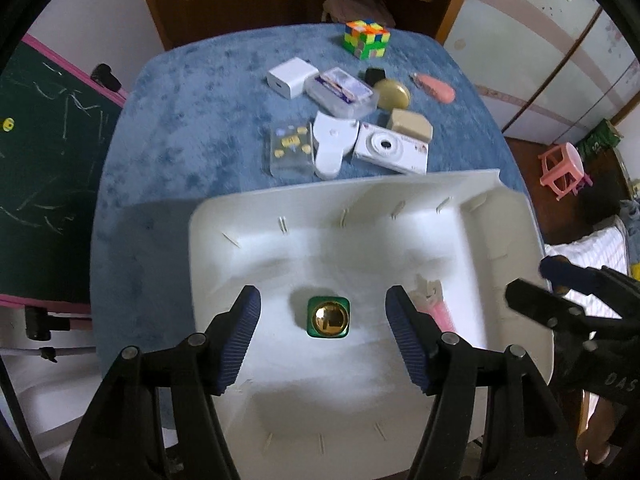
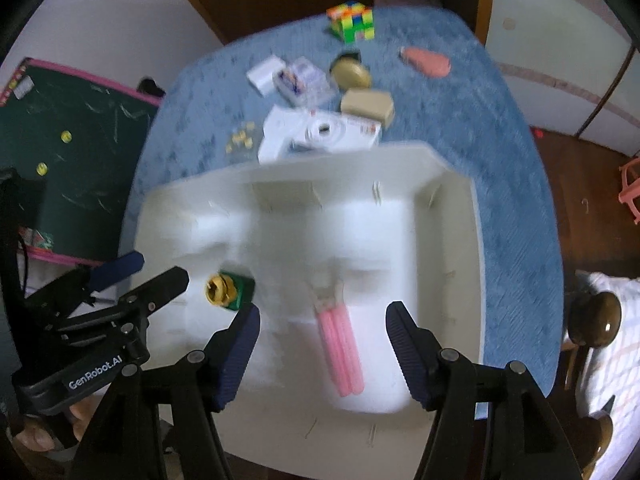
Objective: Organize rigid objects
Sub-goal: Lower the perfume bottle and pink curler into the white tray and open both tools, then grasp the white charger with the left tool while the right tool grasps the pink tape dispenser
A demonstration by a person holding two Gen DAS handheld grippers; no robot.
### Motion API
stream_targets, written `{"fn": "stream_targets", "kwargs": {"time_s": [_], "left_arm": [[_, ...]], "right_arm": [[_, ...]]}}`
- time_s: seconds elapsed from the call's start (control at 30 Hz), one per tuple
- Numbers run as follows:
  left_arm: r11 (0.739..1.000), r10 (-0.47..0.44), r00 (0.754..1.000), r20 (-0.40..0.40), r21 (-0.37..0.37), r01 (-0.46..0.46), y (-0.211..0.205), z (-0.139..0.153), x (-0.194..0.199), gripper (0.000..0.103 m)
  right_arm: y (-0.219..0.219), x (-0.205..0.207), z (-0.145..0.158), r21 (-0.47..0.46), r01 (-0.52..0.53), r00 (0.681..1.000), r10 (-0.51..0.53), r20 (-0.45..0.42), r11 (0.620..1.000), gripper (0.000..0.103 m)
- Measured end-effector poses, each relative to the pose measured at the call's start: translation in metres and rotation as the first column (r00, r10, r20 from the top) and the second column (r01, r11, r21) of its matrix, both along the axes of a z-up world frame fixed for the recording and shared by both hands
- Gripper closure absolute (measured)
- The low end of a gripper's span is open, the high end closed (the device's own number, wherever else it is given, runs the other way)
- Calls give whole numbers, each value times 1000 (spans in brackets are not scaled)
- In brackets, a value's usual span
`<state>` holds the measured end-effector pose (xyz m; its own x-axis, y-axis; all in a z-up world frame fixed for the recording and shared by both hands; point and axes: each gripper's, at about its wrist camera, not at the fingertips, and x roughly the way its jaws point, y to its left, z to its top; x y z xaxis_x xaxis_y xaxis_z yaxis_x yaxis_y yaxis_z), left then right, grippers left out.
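A white bin (image 1: pixel 496 216) (image 2: pixel 448 208) sits at the near edge of a blue table. Inside lie a green bottle with a gold cap (image 1: pixel 328 317) (image 2: pixel 229 289) and a pink tool (image 2: pixel 343 346) (image 1: pixel 438 312). My left gripper (image 1: pixel 323 336) is open above the bottle and holds nothing; it also shows in the right wrist view (image 2: pixel 154 270). My right gripper (image 2: pixel 322 354) is open above the pink tool, empty; it shows in the left wrist view (image 1: pixel 536 280). Beyond the bin lie a white camera (image 1: pixel 390 148) (image 2: pixel 332 132), a Rubik's cube (image 1: pixel 366 38) (image 2: pixel 352 20), and a white charger (image 1: pixel 292 77).
Also on the table are a clear case (image 1: pixel 342 91), a gold round tin (image 1: pixel 391 94), a beige box (image 1: pixel 410 125), a pink item (image 1: pixel 434 87), a white dispenser (image 1: pixel 332 144) and a clear phone case (image 1: pixel 290 150). A chalkboard (image 1: pixel 44 168) stands left; a pink stool (image 1: pixel 562 170) right.
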<state>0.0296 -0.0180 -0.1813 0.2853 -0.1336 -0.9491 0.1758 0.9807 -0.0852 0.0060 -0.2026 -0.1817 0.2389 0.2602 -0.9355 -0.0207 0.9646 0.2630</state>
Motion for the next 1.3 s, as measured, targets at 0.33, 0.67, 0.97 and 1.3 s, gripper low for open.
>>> {"fn": "stream_targets", "kwargs": {"time_s": [0.33,0.67,0.97,1.3], "left_arm": [[996,90,995,40,-15,-89,4,42,11,34],[986,161,980,113,24,-165,-5,105,41,34],[968,252,956,151,-40,-249,-12,171,83,34],[961,276,934,228,-50,-272,-25,210,137,28]], "right_arm": [[-9,-1,39,0,-73,989,73,125,997,37],[-28,15,97,-25,-188,954,189,233,982,33],[-63,49,172,-80,-178,904,195,379,981,32],[-91,104,239,-94,-143,862,171,478,985,20]]}}
